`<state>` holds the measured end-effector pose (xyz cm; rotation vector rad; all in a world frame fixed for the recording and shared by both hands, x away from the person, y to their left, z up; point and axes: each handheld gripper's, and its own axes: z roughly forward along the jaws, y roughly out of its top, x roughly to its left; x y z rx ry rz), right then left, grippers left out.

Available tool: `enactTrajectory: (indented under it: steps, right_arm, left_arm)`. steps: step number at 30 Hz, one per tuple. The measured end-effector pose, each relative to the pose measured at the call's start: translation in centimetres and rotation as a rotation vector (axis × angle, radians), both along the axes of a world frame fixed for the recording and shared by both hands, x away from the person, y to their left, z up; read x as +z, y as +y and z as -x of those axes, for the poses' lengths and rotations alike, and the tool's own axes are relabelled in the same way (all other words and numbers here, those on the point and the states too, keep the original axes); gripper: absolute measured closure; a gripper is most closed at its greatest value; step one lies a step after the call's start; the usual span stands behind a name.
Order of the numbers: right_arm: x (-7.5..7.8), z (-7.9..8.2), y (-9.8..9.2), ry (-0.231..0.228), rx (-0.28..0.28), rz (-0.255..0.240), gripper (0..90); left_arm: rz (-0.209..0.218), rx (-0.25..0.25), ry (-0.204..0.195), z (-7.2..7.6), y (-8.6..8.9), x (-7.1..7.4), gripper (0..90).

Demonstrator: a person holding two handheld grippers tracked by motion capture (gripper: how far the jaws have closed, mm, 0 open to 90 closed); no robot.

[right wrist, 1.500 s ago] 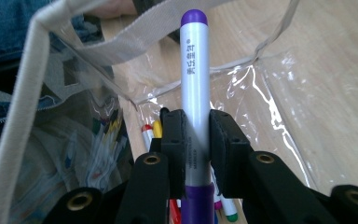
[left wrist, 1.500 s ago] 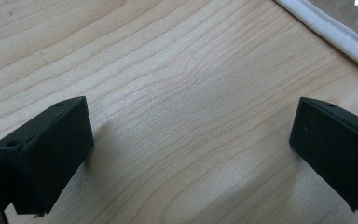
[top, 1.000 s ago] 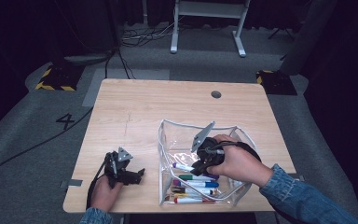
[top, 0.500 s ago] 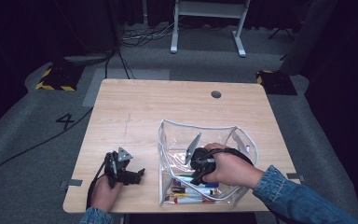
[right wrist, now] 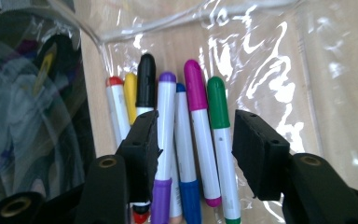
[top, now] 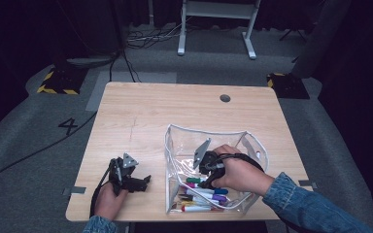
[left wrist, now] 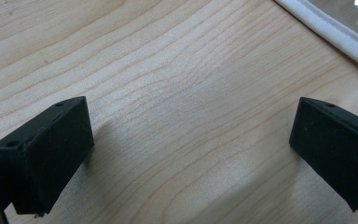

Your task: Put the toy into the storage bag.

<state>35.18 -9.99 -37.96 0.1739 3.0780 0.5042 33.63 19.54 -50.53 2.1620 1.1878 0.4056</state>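
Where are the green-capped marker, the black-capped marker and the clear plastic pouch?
green-capped marker (right wrist: 218, 100): right gripper view, on its green cap.
black-capped marker (right wrist: 146, 79): right gripper view, on its black cap.
clear plastic pouch (top: 201, 130): high view, on its white-trimmed far rim.

A pale wooden tabletop (top: 141, 116) (round grommet hole (top: 225, 98) near its far edge) stands on grey carpet floor (top: 29, 145) marked with a black "4" (top: 70, 126). Beyond, a white metal frame (top: 216, 19), black cables (top: 141, 41), yellow-black striped blocks (top: 56, 80), darkness.
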Motion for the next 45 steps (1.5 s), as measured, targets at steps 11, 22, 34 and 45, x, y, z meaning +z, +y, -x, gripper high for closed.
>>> enactTrajectory:
  steps: [11,22,34,45]
  right_arm:
    - [4.5,-0.2,-1.7,-0.081,-0.073,-0.202,48.1]
    - [9.1,-0.2,-7.2,-0.127,-0.231,-0.314,50.3]
    - [9.6,-0.7,-15.4,-0.138,-0.435,-0.344,50.5]
    - [8.8,-1.2,-21.0,-0.147,-0.564,-0.335,51.0]
  left_arm:
    - [0.0,0.0,0.0,0.0,0.0,0.0,0.0]
    - [0.001,0.0,0.0,0.0,0.0,0.0,0.0]
    - [0.001,0.001,0.0,0.0,0.0,0.0,0.0]
    - [0.003,0.003,0.0,0.1,0.0,0.0,0.0]
